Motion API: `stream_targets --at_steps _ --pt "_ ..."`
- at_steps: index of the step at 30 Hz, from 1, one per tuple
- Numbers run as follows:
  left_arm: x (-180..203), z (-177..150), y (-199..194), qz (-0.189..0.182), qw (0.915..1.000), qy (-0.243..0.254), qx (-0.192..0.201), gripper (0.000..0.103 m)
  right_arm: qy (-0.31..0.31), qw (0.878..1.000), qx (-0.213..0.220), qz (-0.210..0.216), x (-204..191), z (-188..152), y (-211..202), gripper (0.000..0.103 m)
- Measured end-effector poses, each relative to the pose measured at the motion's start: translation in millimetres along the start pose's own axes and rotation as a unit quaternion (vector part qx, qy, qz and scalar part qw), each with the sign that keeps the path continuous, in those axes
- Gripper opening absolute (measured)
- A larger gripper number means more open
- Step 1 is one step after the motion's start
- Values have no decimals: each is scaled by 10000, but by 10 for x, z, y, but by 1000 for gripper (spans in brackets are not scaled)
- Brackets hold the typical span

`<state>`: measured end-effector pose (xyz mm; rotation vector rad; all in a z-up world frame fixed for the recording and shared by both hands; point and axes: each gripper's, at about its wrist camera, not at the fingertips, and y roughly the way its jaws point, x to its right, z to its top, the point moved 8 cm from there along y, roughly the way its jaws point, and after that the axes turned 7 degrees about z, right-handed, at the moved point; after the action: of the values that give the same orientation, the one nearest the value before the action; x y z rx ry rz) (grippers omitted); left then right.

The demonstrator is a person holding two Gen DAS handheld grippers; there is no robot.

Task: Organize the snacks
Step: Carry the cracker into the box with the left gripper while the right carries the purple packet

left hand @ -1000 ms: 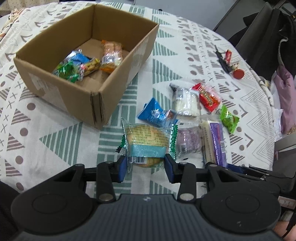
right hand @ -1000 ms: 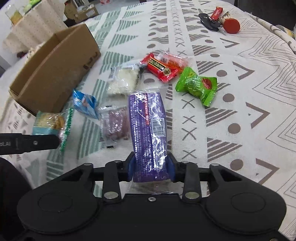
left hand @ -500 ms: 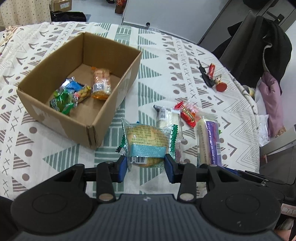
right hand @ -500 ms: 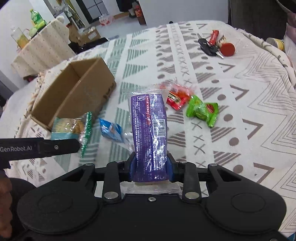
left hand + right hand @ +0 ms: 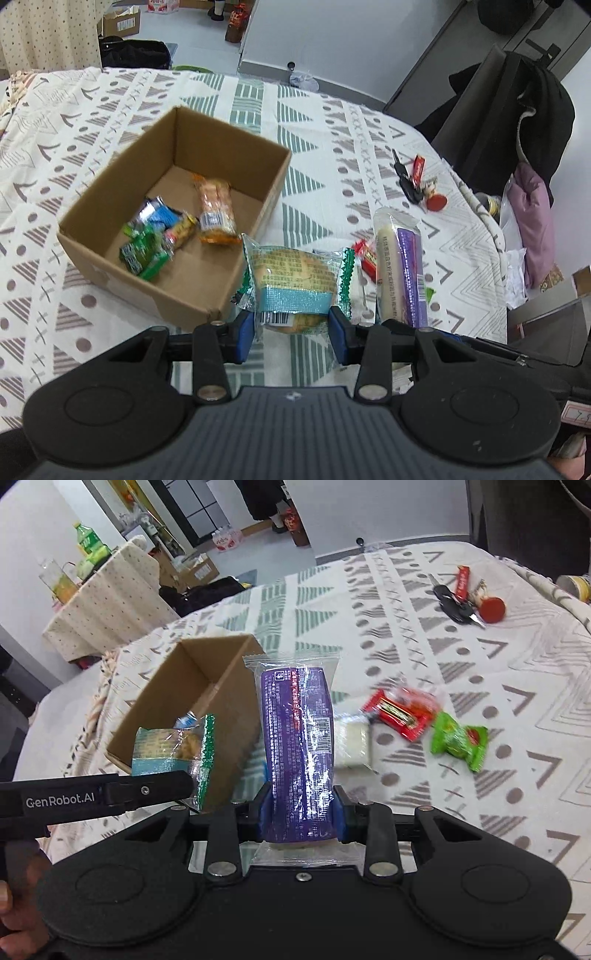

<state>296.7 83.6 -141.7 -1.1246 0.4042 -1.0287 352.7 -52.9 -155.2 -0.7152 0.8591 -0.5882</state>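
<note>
My left gripper (image 5: 291, 330) is shut on a round cake in a clear and teal wrapper (image 5: 293, 280), held in the air just right of the open cardboard box (image 5: 236, 147). The box holds several snacks, among them an orange packet (image 5: 216, 210) and green packets (image 5: 142, 253). My right gripper (image 5: 301, 812) is shut on a long purple-wrapped bar (image 5: 297, 746), raised above the table; the same purple bar (image 5: 402, 271) shows in the left wrist view. In the right wrist view the left gripper's finger (image 5: 147, 788) and its teal cake packet (image 5: 173, 747) hang in front of the box (image 5: 192, 686).
On the patterned tablecloth lie a red snack (image 5: 400, 710), a green snack (image 5: 458, 740) and a white packet (image 5: 351, 742). Keys with a red tag (image 5: 467, 598) lie farther back. A chair with dark clothes (image 5: 513, 122) stands beyond the table's right edge.
Both grippers have risen from the table with their packets. The cake packet now hangs nearer the box, and the view looks down into it from higher.
</note>
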Motion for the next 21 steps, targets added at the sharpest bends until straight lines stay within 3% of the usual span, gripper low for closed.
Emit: stream_targets --at_steps 21 --pt "-771 644 8 83 9996 -267 107 42 226 9990 194 320 -614 483 375 32"
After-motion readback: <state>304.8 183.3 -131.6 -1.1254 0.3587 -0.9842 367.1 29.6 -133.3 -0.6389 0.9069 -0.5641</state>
